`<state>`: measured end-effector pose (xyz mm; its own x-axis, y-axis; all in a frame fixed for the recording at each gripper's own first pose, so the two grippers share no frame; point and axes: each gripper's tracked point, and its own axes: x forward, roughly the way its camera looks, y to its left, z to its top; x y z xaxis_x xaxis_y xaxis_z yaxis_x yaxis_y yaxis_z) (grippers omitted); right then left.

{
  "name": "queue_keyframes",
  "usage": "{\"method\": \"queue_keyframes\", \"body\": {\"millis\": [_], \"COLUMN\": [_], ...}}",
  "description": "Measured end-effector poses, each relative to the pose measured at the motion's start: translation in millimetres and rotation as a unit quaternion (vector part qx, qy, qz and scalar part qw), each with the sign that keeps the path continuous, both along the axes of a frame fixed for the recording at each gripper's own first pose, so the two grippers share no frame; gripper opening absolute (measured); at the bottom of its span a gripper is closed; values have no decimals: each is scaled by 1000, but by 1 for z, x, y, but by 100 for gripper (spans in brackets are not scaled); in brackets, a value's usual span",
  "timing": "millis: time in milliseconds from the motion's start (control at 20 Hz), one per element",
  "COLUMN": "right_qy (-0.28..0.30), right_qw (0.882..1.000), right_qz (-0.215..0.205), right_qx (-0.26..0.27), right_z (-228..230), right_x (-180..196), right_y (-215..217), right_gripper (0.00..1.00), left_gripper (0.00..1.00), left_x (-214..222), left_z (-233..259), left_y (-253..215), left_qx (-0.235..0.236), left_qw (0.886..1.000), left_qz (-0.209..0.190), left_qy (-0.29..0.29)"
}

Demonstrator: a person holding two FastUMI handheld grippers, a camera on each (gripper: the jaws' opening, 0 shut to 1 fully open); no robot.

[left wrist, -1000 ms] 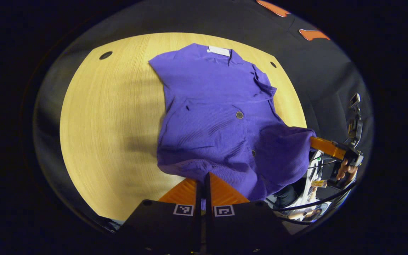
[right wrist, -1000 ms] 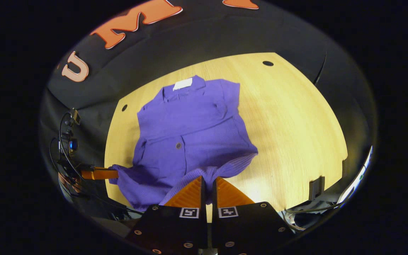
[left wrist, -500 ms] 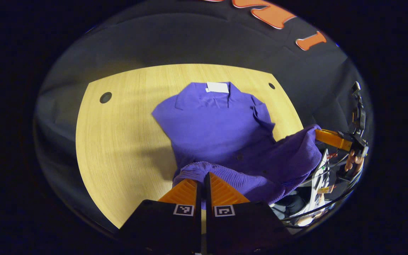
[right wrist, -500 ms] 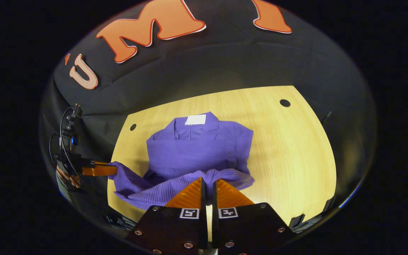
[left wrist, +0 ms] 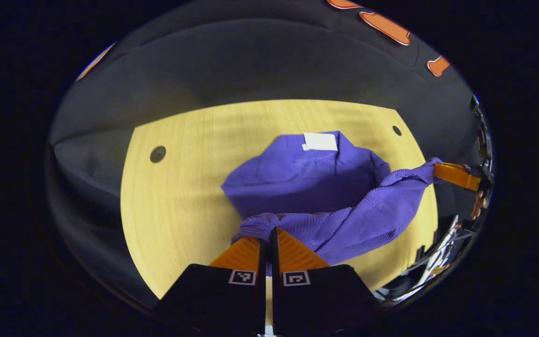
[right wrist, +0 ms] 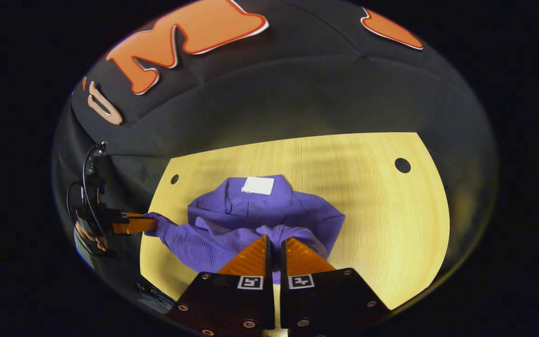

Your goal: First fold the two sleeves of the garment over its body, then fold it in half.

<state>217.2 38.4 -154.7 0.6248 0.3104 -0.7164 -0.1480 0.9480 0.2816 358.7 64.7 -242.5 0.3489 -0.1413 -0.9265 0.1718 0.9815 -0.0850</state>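
A purple buttoned garment (left wrist: pixel 307 178) lies on the wooden table (left wrist: pixel 180 196), white label at its collar on the far side. Its near hem is lifted off the table and stretched between both grippers. My left gripper (left wrist: pixel 266 234) is shut on one hem corner. The other gripper (left wrist: pixel 452 174), held by a hand, is at the right of the left gripper view, gripping the opposite corner. In the right gripper view the garment (right wrist: pixel 269 210) bunches up in front of my right gripper (right wrist: pixel 275 241), which is shut on the hem, and the left gripper (right wrist: pixel 134 223) holds the far corner.
The table (right wrist: pixel 382 220) has small dark round holes (left wrist: pixel 157 153) (right wrist: pixel 402 164) near its far corners. Black cloth walls stand behind it. Cables and a camera mount (right wrist: pixel 92 187) hang at the left of the right gripper view.
Both grippers carried the lifted hem forward toward the collar. The lower half of the garment has left the table and now hangs over the upper half, so less of the body shows.
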Motion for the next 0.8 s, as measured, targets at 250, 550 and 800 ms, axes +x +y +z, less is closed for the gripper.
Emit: {"method": "queue_keyframes", "body": {"millis": [250, 550, 800], "right_qy": [18, 21, 0], "right_qw": [1000, 999, 996], "right_qz": [-10, -34, -77], "right_qx": [14, 31, 51], "right_z": [-37, -47, -38], "right_x": [40, 75, 98], "right_y": [-16, -19, -31], "right_gripper": [5, 8, 26], "left_gripper": [7, 9, 18], "left_x": [49, 90, 115], "left_z": [-14, -36, -27], "left_y": [-10, -14, -12], "left_qx": [-1, -3, 9], "left_qw": [998, 994, 988], "left_qz": [35, 60, 58], "left_qy": [-46, -88, -146]}}
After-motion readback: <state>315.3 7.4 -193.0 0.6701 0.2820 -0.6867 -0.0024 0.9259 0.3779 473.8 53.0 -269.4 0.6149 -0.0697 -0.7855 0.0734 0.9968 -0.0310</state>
